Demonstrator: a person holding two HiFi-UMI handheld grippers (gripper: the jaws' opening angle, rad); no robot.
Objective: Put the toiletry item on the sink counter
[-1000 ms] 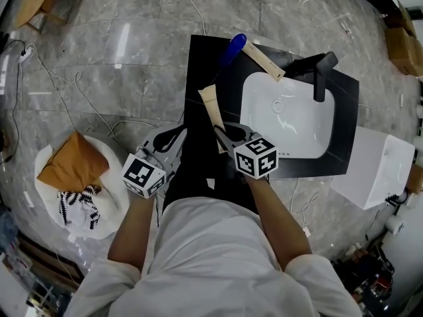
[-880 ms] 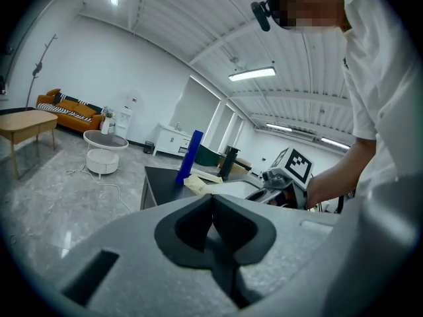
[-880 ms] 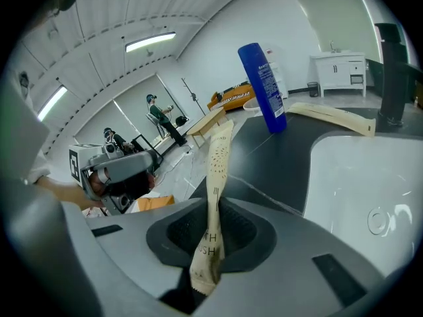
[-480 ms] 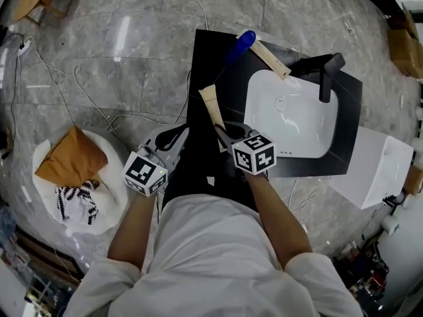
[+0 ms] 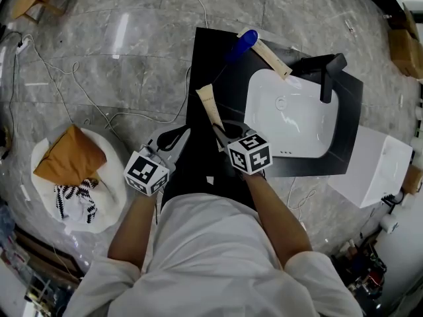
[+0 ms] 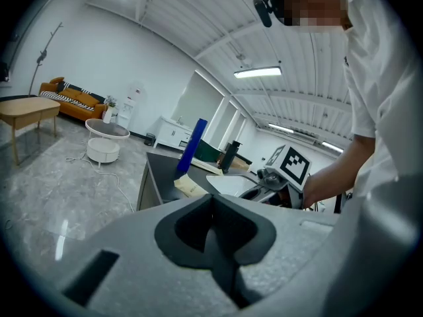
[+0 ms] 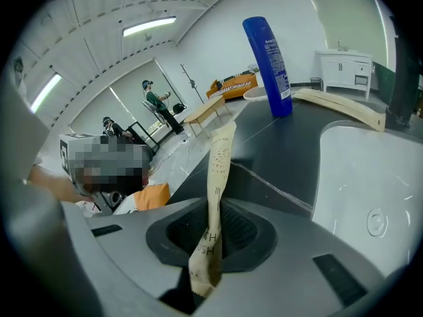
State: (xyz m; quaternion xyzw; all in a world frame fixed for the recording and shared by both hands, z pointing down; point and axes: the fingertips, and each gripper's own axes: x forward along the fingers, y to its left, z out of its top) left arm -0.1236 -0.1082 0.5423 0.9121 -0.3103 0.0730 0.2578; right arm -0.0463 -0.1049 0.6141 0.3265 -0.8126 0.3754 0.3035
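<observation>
A long cream tube sticks out of my right gripper, whose jaws are shut on its lower end. The tube hangs over the left part of the black sink counter, pointing away from me. My left gripper hovers by the counter's left edge, jaws together with nothing between them. On the counter's far end stand a blue bottle and a flat beige packet.
The white basin with a black faucet fills the counter's right part. A white round stool with orange and striped cloths stands on the floor at left. Cables trail over the grey floor. A white box sits at right.
Almost nothing: the head view has shifted a little, and both grippers stay where they were, with the tube still in the right one.
</observation>
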